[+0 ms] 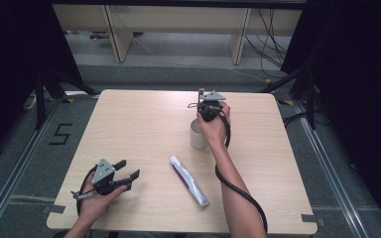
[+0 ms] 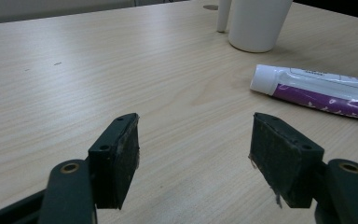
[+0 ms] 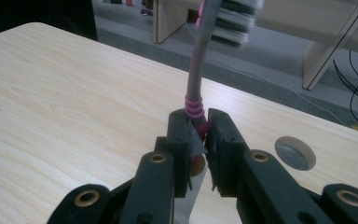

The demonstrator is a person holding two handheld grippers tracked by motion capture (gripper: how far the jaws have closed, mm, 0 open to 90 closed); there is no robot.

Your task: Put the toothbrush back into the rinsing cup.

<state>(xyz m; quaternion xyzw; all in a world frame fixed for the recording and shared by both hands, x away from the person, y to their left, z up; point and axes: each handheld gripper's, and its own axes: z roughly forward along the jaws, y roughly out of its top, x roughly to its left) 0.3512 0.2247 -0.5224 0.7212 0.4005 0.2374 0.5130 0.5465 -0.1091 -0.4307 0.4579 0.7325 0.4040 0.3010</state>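
My right gripper is shut on a toothbrush with a grey neck, pink rings and bristles at the top, held upright. It hovers just beyond a white cup near the table's middle. In the left gripper view a slim white shaft stands beside the cup. A white and purple toothpaste tube lies flat in front of the cup. At the front left, my left gripper rests low over the table, open, with nothing between its pads.
The light wooden table has a round cable hole near its far edge. Black curtains flank both sides. Beyond the table are wooden furniture legs and loose cables on the floor.
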